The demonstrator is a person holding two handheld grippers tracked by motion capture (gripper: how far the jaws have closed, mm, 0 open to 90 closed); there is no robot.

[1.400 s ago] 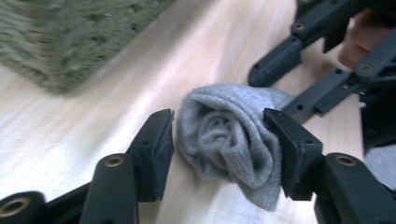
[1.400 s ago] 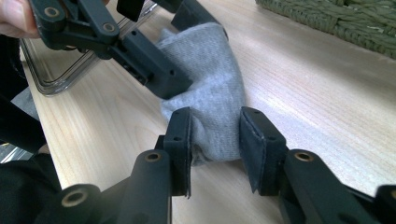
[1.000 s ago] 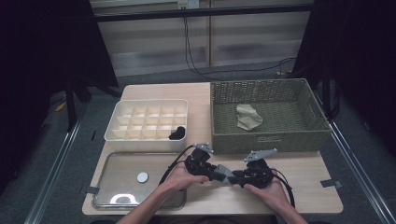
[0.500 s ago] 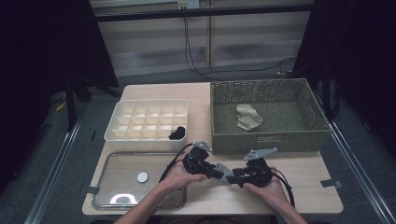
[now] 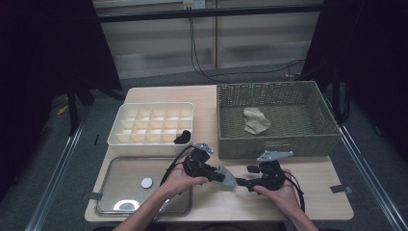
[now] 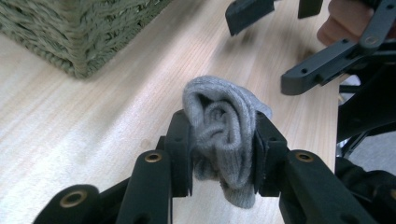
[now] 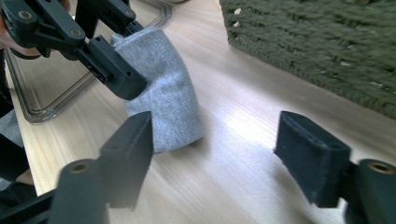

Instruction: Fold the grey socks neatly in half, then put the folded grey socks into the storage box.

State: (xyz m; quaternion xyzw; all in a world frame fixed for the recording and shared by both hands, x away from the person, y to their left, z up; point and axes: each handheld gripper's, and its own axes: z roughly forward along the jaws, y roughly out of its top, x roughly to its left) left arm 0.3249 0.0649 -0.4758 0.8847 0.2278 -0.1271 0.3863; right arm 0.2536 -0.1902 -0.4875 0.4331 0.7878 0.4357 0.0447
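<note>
A folded grey sock (image 5: 226,176) (image 6: 223,126) (image 7: 163,88) hangs low over the wooden table (image 5: 288,197), near its front middle. My left gripper (image 5: 220,175) (image 6: 223,158) is shut on the sock's upper end, and the lower end touches the tabletop. My right gripper (image 5: 244,183) (image 7: 215,154) stands open just to the right of the sock, jaws apart and pointing at it, with nothing between them.
A green wicker basket (image 5: 317,139) holding a beige cloth (image 5: 255,120) stands at the back right. A white divided box (image 5: 122,139) with a dark item (image 5: 182,138) sits back left. A clear tray (image 5: 120,204) with a white disc (image 5: 146,182) lies front left.
The left gripper has carried the sock slightly right and toward the front. The right gripper has shifted a little toward it.
</note>
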